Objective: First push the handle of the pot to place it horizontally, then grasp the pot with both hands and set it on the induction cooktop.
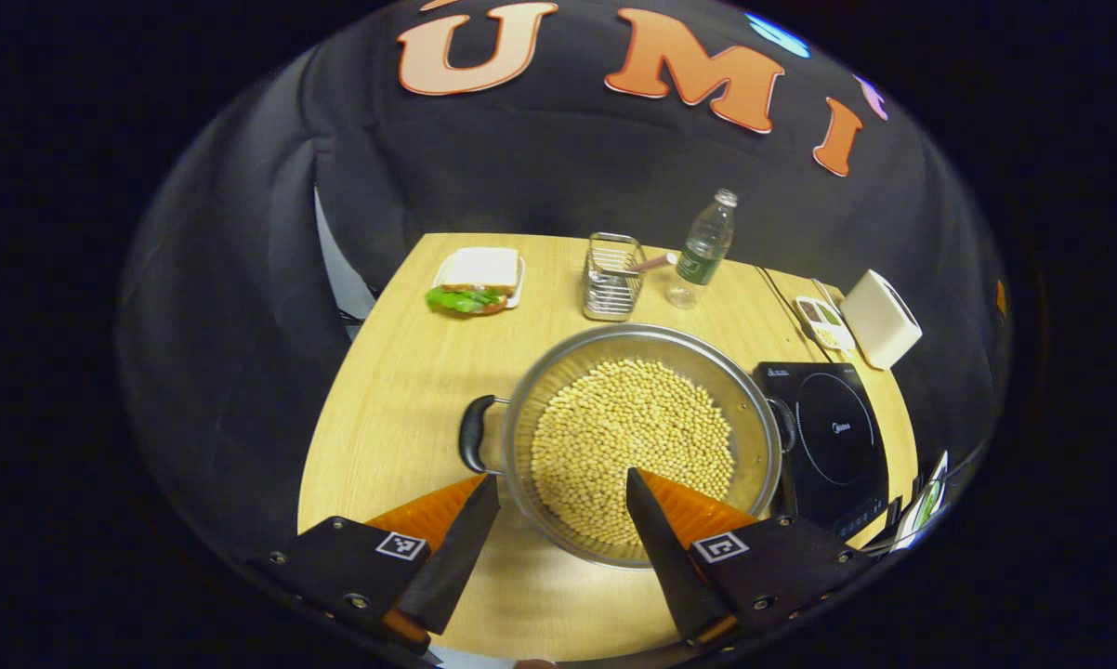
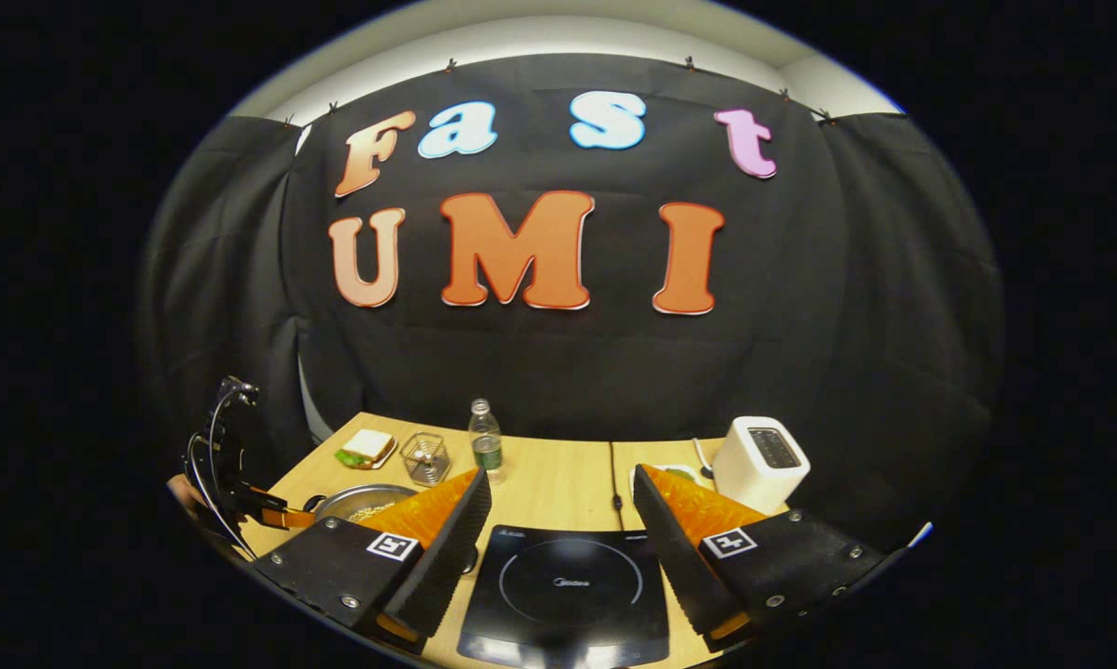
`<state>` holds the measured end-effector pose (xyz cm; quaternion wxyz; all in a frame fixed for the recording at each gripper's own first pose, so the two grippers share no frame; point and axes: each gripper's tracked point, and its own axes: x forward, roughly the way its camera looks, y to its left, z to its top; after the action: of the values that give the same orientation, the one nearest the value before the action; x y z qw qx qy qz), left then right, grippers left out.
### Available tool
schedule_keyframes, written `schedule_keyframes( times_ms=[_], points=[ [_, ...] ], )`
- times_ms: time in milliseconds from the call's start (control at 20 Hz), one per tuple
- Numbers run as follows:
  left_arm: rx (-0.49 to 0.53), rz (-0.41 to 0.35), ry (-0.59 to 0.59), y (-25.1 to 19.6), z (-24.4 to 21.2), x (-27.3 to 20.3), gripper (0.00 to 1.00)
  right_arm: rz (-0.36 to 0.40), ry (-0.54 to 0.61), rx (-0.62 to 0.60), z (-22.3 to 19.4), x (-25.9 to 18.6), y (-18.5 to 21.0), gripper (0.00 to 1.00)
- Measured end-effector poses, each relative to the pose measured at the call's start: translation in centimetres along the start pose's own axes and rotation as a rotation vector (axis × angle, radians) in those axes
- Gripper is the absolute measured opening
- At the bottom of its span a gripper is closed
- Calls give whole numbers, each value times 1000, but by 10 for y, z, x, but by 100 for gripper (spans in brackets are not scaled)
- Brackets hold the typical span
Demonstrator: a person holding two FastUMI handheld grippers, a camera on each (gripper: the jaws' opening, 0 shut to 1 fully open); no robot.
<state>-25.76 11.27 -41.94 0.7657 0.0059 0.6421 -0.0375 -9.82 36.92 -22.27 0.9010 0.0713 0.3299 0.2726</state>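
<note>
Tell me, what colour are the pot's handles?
Black, on a silver metal pot; the left handle shows best in the left gripper view.

pot (image 2: 363,502): mostly hidden behind right gripper's finger, right gripper view
pot's near rim (image 1: 614,556): partly covered by left gripper's fingers
cooktop (image 1: 833,446): near corner cut off
small dish contents (image 1: 823,321): too small to tell

Your left gripper (image 1: 563,488) and right gripper (image 2: 563,478) each carry two wedge-shaped fingers on flat black plates studded with silver screws, each plate bearing a small square black-and-white marker, and from the right gripper view black cables loop over the left one's body.
</note>
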Motion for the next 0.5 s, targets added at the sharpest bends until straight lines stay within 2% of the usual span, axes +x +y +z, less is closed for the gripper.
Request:
schedule_keyframes(
  times_ms=[250,500],
  points=[
    [32,42,-65,46,13,-5,88,83,137,-9,-46,41,60,96],
    [42,9,-64,52,16,11,88,101,317,-19,-123,75,93,96]
  ],
)
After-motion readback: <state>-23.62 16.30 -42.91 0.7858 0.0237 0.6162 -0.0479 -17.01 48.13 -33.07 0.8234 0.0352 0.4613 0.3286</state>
